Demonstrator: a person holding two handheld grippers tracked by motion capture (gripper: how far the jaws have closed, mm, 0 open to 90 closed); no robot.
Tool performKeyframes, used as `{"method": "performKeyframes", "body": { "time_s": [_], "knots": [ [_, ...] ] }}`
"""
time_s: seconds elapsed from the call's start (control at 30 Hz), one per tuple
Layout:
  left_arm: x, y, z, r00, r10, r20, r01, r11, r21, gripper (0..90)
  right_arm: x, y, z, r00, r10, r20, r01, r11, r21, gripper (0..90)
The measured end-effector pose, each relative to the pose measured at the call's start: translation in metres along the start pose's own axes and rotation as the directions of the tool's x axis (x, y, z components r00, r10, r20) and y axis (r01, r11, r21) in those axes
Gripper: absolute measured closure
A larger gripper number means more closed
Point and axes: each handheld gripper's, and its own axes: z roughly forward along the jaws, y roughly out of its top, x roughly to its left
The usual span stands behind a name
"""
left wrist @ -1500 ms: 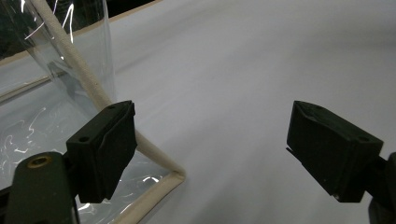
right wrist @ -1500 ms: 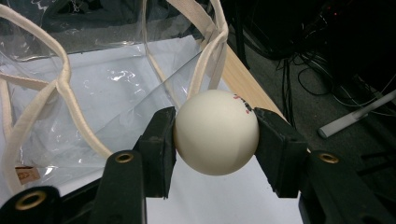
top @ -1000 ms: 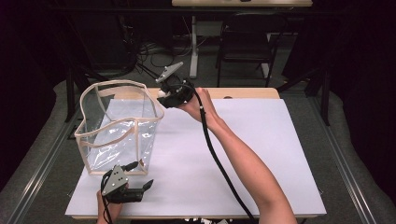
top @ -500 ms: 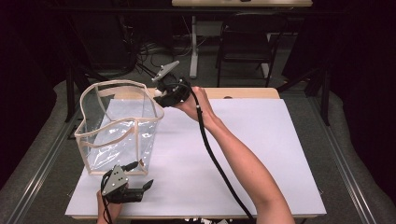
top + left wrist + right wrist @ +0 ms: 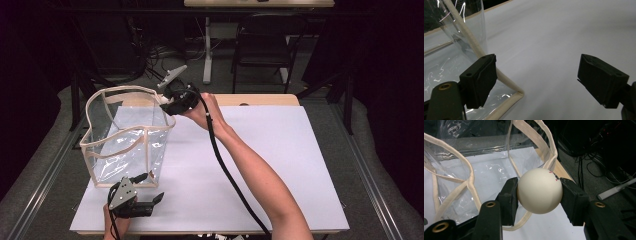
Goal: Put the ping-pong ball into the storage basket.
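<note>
- Right tongs point(image 5: 539, 195): clamped on a white ball point(image 5: 539, 190), one black jaw pressed to each side of it; small red marks visible on the ball's upper right in the right gripper view.
- In the high view, right tongs point(image 5: 167, 102) held in the air near the desk's far edge, left of centre, just at the far right corner of the bag's rim; ball itself too small to make out there.
- Right hand point(image 5: 202, 112) wrapped around the tool body, forearm reaching in from the near edge, black cable point(image 5: 227, 170) trailing along the arm.
- Clear plastic bag point(image 5: 127, 137) with cream fabric trim: standing upright and open-topped on the desk's left half, nearer the far left corner than the near one.
- Seen in the right gripper view behind and below the ball: bag mouth and cream straps point(image 5: 547, 142), with the white desk surface showing through the clear walls.
- Left tongs point(image 5: 537, 81): jaws spread wide apart, nothing between them; left jaw just beside the bag's near bottom corner point(image 5: 517, 94).
- In the high view, left tongs point(image 5: 150, 202) low at the desk's near left corner, just in front of the bag's base, held by the left hand point(image 5: 116, 220).
- Desk point(image 5: 280, 150): white top, bare across its right half.
</note>
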Motion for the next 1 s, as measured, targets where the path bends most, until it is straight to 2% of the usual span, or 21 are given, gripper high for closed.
{"method": "performKeyframes", "body": {
  "time_s": [1.0],
  "knots": [
    [0.000,0.000,0.001,1.0000,-0.001,0.004,0.001,1.0000,-0.003,15.9,0.012,0.013,0.017,0.9991,-0.024,-0.034,0.025,1.000,0.008,50.7]
  ]
}}
